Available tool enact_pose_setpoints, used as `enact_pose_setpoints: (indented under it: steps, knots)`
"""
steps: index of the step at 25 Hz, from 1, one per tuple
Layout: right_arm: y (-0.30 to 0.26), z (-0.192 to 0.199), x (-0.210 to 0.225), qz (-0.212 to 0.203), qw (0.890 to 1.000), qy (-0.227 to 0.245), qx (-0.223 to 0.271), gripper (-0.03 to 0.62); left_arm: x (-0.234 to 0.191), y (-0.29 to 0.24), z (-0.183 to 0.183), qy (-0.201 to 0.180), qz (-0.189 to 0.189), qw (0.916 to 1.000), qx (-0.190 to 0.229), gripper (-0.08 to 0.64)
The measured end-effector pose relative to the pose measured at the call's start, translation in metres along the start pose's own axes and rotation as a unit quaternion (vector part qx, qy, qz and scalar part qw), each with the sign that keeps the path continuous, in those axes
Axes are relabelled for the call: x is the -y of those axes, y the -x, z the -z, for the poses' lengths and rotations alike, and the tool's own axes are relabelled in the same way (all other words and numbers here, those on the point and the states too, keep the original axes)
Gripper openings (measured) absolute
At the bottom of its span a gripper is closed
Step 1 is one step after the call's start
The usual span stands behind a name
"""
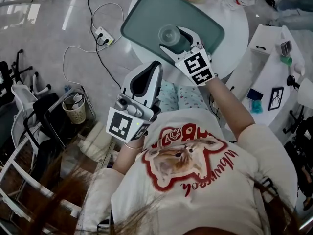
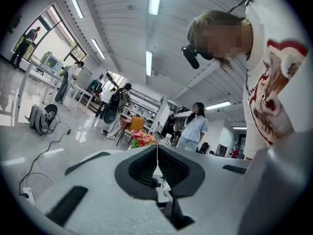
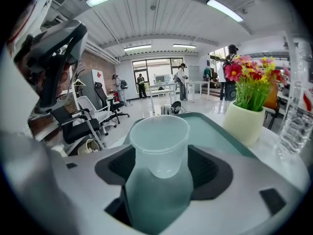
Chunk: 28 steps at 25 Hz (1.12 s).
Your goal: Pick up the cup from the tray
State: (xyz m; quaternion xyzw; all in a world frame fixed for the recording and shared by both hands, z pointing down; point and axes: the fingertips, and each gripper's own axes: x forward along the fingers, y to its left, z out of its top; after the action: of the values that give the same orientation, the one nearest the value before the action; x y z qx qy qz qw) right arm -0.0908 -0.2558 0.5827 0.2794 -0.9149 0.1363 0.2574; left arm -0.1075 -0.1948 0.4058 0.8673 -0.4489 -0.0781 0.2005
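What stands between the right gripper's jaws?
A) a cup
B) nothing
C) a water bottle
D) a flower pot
A: the cup stands on the tray between the parted jaws of the right gripper.

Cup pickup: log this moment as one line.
right tool: jaws around cup, contact unclear | cup: upright, over tray | left tool: jaws together, empty, held back near torso
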Motion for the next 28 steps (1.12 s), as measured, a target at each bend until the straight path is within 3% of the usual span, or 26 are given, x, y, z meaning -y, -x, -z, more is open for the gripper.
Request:
enact_pose_setpoints:
  steps: [22,28]
  knots:
    - [-0.021,0.0,0.006,0.005,1.0,0.016,-0.026,0.304,0.0,0.01,0.009,0.001,-0.004,1.0,-0.005,0.015]
    - [-0.018,-0.012,0.005,0.017,1.0,0.012,-0.009,0.302,0.004,0.014,0.005,0.005,-0.005,1.0,-0.002,0.015]
